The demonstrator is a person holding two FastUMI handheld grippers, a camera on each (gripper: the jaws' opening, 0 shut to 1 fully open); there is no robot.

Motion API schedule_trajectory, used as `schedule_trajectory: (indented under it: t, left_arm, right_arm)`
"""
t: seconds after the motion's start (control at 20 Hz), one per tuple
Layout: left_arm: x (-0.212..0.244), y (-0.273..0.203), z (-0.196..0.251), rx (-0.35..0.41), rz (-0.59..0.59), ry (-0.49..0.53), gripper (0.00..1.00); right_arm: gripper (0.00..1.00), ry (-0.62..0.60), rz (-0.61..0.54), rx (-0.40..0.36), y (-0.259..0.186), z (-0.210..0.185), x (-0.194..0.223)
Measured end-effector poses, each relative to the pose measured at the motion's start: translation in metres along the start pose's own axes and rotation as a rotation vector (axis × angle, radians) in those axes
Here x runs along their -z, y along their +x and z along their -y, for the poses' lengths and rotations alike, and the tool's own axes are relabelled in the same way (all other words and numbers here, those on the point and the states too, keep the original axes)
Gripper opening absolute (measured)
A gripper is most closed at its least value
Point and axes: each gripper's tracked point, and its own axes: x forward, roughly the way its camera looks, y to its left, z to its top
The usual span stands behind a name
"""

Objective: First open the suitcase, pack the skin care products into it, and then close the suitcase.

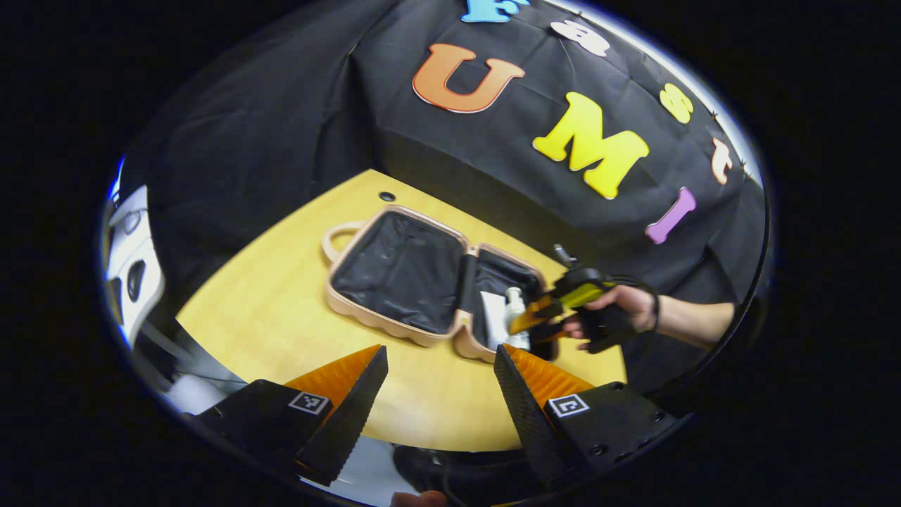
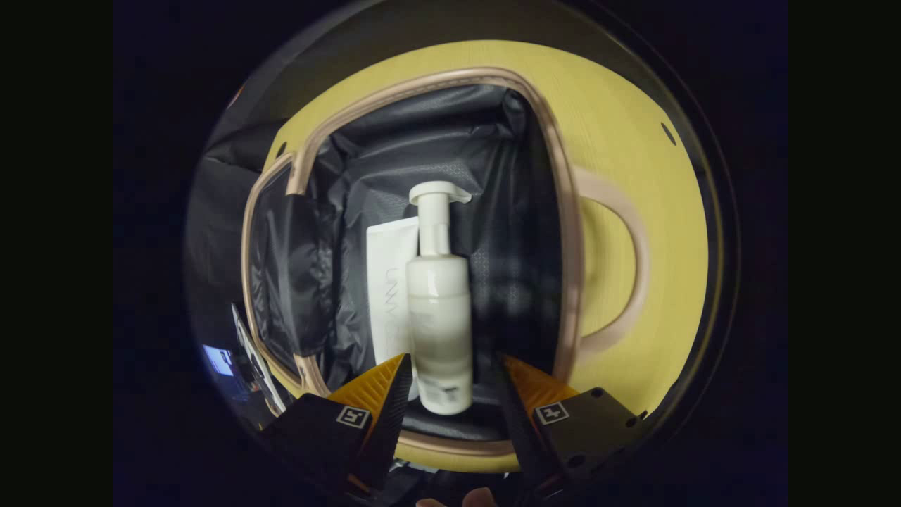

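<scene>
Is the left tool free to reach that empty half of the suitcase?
Probably yes: the left tool hangs open over bare table, the suitcase lies open, and the right tool works the other half.

Hovered above the near edge of a yellow table (image 1: 281, 310), left gripper (image 1: 440, 355) with its jaws spread wide and nothing between them. Lay open farther off, a beige suitcase (image 1: 394, 271) with black lining. Reached into its right half, over a white pump bottle (image 1: 514, 304) and tube (image 1: 495, 315), the right gripper (image 1: 538, 318), held by a hand (image 1: 623, 310).
</scene>
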Motion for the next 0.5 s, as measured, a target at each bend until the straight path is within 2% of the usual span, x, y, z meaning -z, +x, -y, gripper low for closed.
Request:
schedule_trajectory:
  t: [0.1,0.2,0.35,0.5]
  left_arm:
    - [-0.014,0.008,-0.019,-0.067,0.032,0.086,0.97]
    - [-0.027,0.018,-0.021,-0.057,0.069,0.079,0.97]
    - [-0.047,0.037,-0.020,0.058,0.139,-0.097,0.96]
    - [-0.051,0.069,-0.057,0.121,0.176,-0.287,0.96]
  right_arm:
    - [0.68,-0.059,0.082,-0.013,-0.021,0.007,0.000]
    - [0.70,-0.098,0.170,-0.053,-0.049,0.008,0.001]
    - [0.71,-0.132,0.315,-0.180,-0.098,0.001,0.001]
    - [0.67,-0.134,0.475,-0.296,-0.150,-0.003,-0.001]
